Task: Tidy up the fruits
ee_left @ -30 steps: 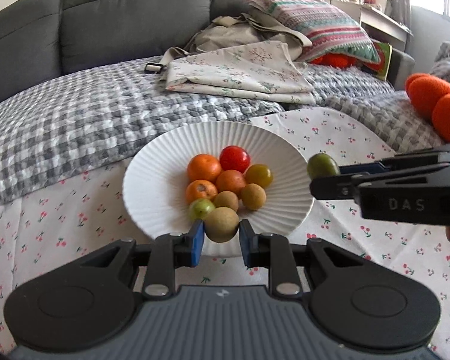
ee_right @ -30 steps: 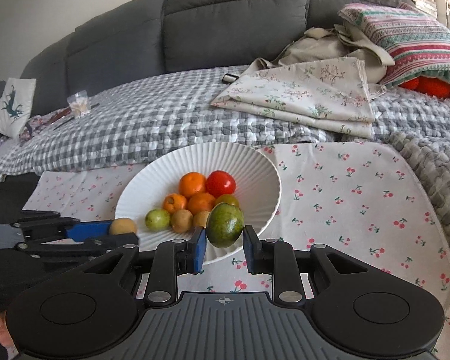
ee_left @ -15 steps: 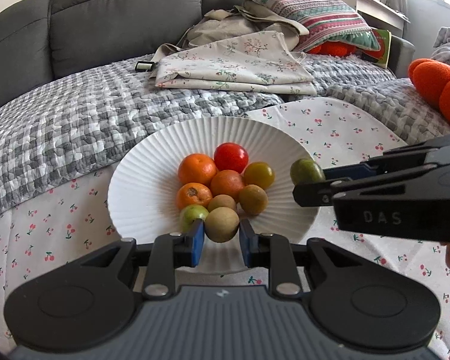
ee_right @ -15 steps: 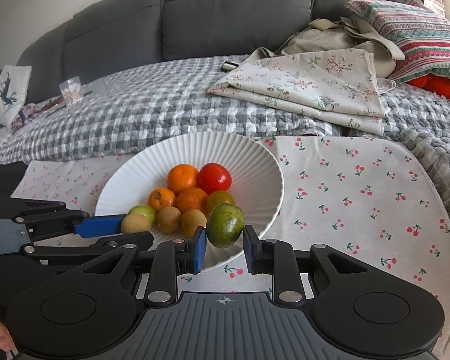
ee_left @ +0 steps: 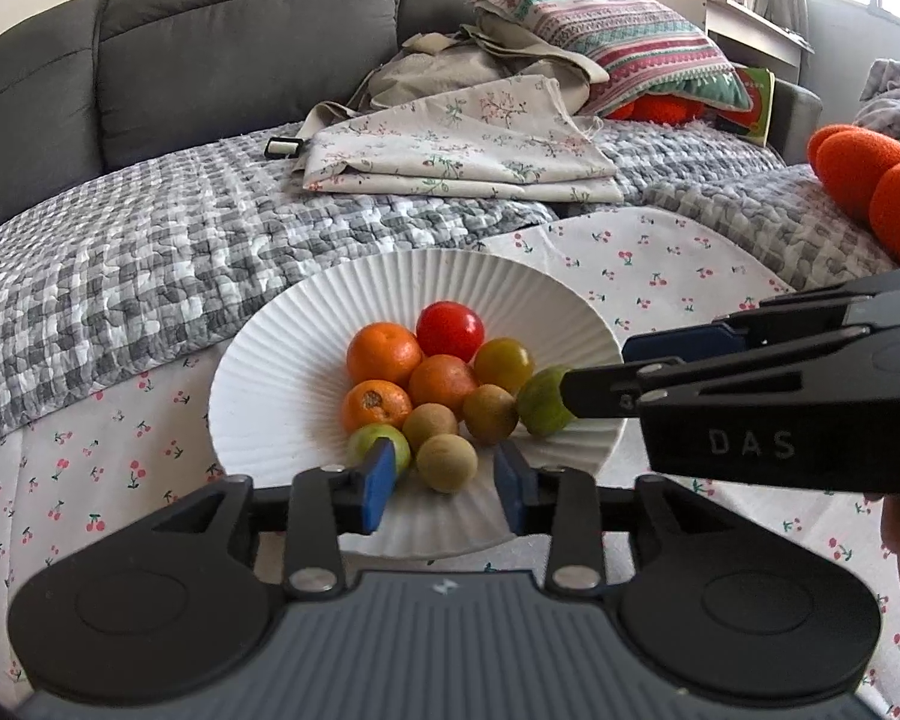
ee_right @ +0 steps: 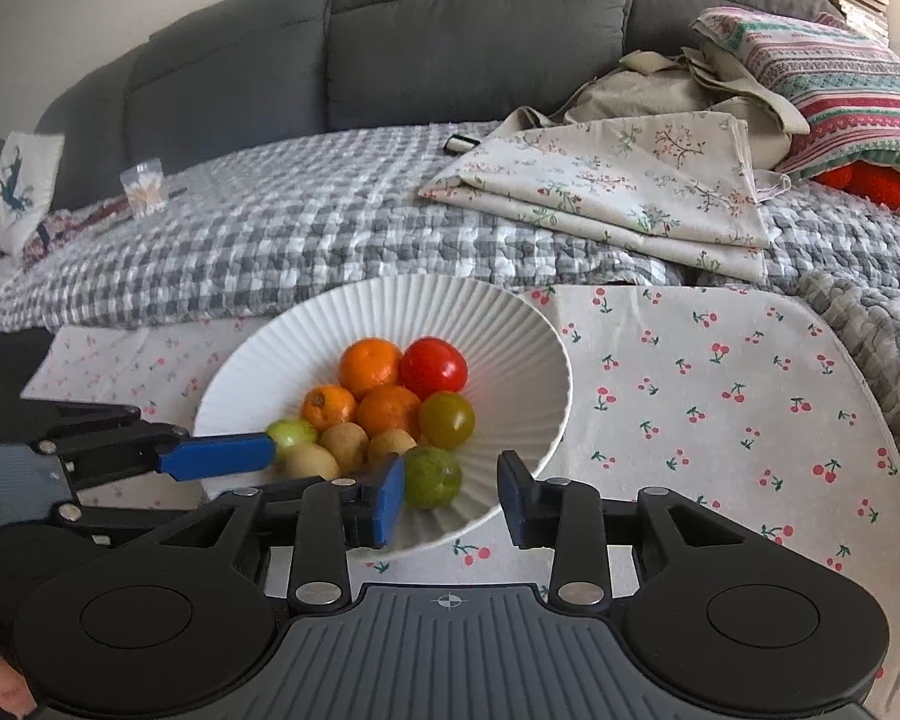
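**Fruits gathered in the ribbed white plate, both grippers spread wide**

The fruits were seen heaped in the middle of a ribbed white plate [ee_left: 282, 372] laid on a cherry-print cloth [ee_left: 678, 264]. At the back of the heap a red tomato [ee_left: 450, 330] was set beside a large orange [ee_left: 384, 354], with two more oranges [ee_left: 441, 381] packed in front of them and a yellow-green tomato [ee_left: 503, 363] to their right. Three small brown kiwi-like fruits [ee_left: 447, 462] were lined along the near side, and a small green fruit [ee_left: 378, 441] was found at the left end, partly hidden behind a blue pad.

The left gripper [ee_left: 444, 483] was held low over the near rim with its jaws wide apart; the nearest brown fruit lay between the pads, touched by neither. The right gripper [ee_right: 450, 495] was likewise spread wide, and nothing was held in it. A green lime-like fruit [ee_right: 432, 477] was resting on the plate just beside its left pad; whether pad and fruit were touching could not be told.

Beyond the cloth a grey checked quilt [ee_right: 306, 246] was spread over a dark grey sofa [ee_right: 450, 30]. A folded floral cloth [ee_right: 618, 180] and a beige bag [ee_right: 648, 90] were piled on it, with a striped cushion [ee_right: 828, 72] leaning behind them. Orange plush shapes [ee_left: 870, 180] were seen at the far right of the left wrist view.
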### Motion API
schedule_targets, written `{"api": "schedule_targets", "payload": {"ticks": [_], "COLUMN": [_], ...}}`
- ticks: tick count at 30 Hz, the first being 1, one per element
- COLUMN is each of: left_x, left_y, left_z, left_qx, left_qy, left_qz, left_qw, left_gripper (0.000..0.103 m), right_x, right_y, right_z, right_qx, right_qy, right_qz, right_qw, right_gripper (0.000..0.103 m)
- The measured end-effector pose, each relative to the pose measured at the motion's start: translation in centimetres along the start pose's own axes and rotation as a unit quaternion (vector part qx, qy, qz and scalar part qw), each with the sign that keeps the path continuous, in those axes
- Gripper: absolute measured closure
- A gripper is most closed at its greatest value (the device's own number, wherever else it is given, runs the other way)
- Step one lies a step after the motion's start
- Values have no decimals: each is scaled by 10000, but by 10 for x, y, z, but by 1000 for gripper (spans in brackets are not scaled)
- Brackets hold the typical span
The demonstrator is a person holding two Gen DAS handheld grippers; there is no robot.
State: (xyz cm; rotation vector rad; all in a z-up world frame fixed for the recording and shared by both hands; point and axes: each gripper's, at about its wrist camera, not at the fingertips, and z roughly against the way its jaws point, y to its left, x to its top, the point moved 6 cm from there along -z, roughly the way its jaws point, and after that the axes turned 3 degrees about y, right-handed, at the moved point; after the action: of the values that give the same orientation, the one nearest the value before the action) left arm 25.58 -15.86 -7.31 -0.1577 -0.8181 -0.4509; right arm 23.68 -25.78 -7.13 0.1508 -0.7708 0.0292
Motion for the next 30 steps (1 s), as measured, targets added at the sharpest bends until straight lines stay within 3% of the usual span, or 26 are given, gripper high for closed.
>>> {"api": "schedule_targets", "payload": {"ticks": [5, 13, 15, 21, 30], "left_x": [5, 9, 5, -9, -26], "left_y": [7, 28, 33, 32, 34], "left_z": [14, 45, 51, 81, 129], "left_qx": [4, 235, 344, 672, 912], "left_qy": [-113, -274, -180, -122, -188], "left_qz": [187, 734, 963, 1289, 1847], "left_qw": [9998, 9966, 9946, 9893, 9784], "left_gripper": [61, 45, 32, 15, 6], "right_x": [4, 6, 4, -3, -19], "right_y": [-1, -5, -1, 15, 33], "right_z": [12, 41, 49, 78, 130], "right_qx": [33, 202, 254, 253, 292], "right_qy": [-93, -203, -229, -309, -512], "right_qz": [-136, -523, -531, -373, -361], "right_qw": [9999, 9982, 9980, 9985, 9976], "right_gripper": [64, 55, 53, 50, 34]}}
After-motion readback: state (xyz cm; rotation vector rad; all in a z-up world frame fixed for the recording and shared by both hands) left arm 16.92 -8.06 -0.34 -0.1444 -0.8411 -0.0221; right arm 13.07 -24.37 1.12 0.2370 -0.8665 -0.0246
